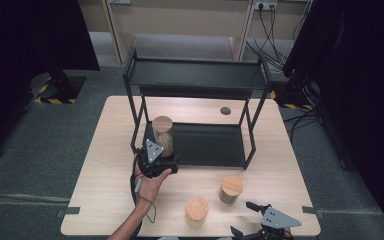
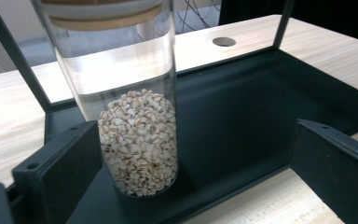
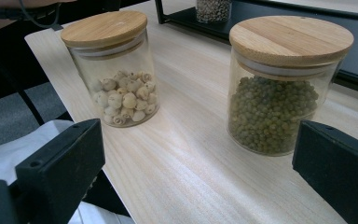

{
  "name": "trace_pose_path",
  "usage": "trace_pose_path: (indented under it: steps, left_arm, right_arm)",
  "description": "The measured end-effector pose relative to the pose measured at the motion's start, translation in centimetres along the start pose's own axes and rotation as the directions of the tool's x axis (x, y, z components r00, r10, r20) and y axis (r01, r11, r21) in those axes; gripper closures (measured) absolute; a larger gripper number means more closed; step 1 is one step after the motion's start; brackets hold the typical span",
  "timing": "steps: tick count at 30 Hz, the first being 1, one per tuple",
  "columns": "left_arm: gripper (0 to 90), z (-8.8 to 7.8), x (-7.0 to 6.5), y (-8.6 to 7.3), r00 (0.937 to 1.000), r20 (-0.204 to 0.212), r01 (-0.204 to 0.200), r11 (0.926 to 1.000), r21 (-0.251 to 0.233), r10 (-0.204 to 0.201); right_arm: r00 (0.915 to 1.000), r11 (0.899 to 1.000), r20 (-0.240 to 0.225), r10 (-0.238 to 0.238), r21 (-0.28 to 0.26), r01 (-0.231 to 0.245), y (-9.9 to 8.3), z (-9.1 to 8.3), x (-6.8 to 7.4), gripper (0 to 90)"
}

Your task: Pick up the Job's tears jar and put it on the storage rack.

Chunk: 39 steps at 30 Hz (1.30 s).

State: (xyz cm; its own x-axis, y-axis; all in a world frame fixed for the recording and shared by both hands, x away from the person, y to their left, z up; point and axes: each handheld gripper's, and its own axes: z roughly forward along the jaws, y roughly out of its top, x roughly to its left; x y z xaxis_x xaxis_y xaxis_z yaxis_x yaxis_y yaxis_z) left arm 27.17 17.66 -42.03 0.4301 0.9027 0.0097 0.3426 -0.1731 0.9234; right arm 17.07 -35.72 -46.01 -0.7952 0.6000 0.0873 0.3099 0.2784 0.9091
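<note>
A tall glass jar of pale grains (image 1: 163, 136) (image 2: 137, 135) with a wooden lid stands upright on the left end of the black rack's lower shelf (image 1: 210, 145) (image 2: 242, 121). My left gripper (image 1: 156, 159) (image 2: 196, 172) is open just in front of it, its left jaw close beside the jar. Two short wooden-lidded jars stand on the table: one with white round seeds (image 1: 196, 209) (image 3: 116, 70) and one with green beans (image 1: 230, 188) (image 3: 279, 88). My right gripper (image 1: 260, 222) (image 3: 200, 177) is open at the table's front edge, facing both jars from a short distance.
The black two-tier rack's upper shelf (image 1: 197, 75) stands over the back half of the wooden table (image 1: 110, 185). A round cable hole (image 1: 225, 110) lies behind the rack. Grey floor surrounds the table, with cables at the back right.
</note>
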Motion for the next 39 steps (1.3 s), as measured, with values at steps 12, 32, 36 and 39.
trace_pose_path:
  steps: [12, 32, 36, 39]
  left_arm:
    - [2.2, -2.0, -0.5, -0.6, 0.9986, 0.041, -0.034, 0.9993, -0.016, 0.034]
    - [2.2, -4.8, -0.1, -2.9, 0.9963, 0.084, -0.015, 0.9994, -0.031, 0.017]
    - [2.2, -5.3, -0.2, -3.1, 0.9956, 0.092, -0.017, 0.9991, -0.039, 0.020]
    - [2.2, -5.6, -0.3, -3.3, 0.9947, 0.101, -0.017, 0.9989, -0.044, 0.021]
  right_arm:
    - [1.0000, 1.000, 0.000, -0.002, -0.002, 0.002, 0.0, 0.0, 0.1, 2.7]
    - [1.0000, 1.000, -0.004, 0.000, -0.003, 0.000, 0.0, 0.1, 0.1, 2.6]
    - [1.0000, 1.000, -0.005, 0.000, -0.003, 0.000, 0.0, 0.2, 0.1, 2.7]
    - [1.0000, 1.000, -0.004, 0.000, -0.004, 0.000, 0.0, 0.2, 0.1, 2.6]
